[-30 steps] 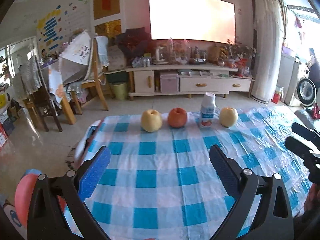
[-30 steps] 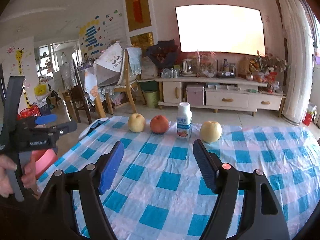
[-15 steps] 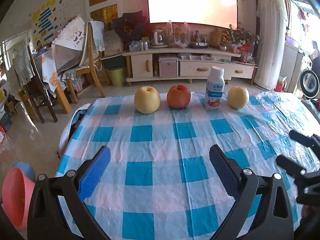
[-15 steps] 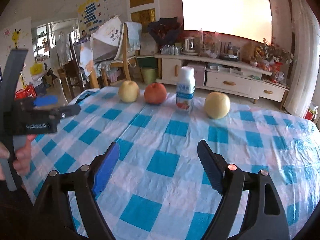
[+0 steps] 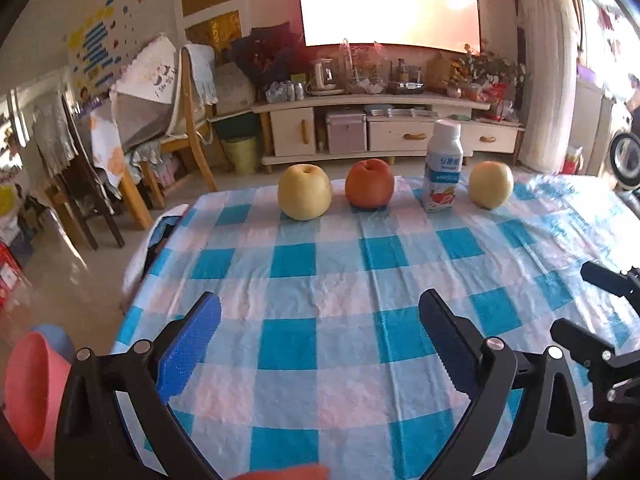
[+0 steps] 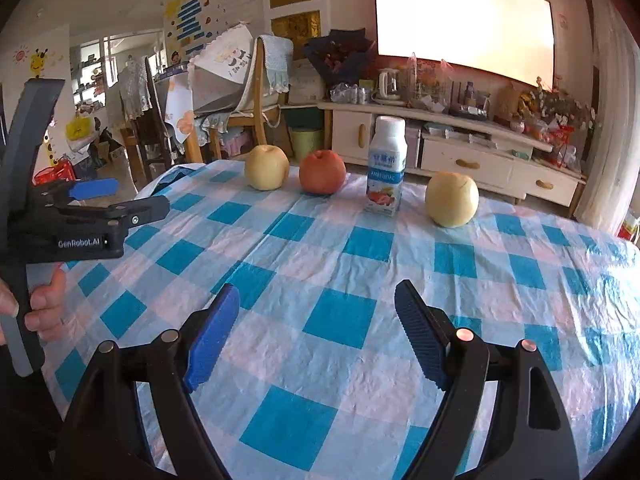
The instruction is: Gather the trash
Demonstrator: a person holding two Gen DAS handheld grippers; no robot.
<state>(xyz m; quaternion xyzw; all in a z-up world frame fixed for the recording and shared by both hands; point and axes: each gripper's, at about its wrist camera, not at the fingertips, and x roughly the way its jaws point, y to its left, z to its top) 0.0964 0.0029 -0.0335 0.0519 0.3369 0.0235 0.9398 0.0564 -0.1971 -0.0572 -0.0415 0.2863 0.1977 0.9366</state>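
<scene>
Right wrist view: right gripper (image 6: 316, 320) spread wide, holding nothing, poised above the checked tablecloth (image 6: 360, 272) well short of the row at the far edge. In that row, left to right: 1 yellow apple (image 6: 267, 167), 1 red apple (image 6: 322, 171), 1 drink bottle (image 6: 386, 166), another yellow fruit (image 6: 452, 199). Bottle upright, cap on, between the red apple and the right-hand fruit, apart from both. Likely the only trash here.

Left wrist view: left gripper (image 5: 320, 334) likewise wide open and empty, same bottle (image 5: 442, 166) far ahead. Pink bin (image 5: 34, 392) low at the left, off the table.

Probably light and possibly empty, so easily tipped by a nudge. Thin plastic walls, apt to dent under a hard squeeze; glossy label, somewhat slippery. Best taken across the squarish lower body, below the shoulder, with moderate pressure. Fill level impossible to tell.
</scene>
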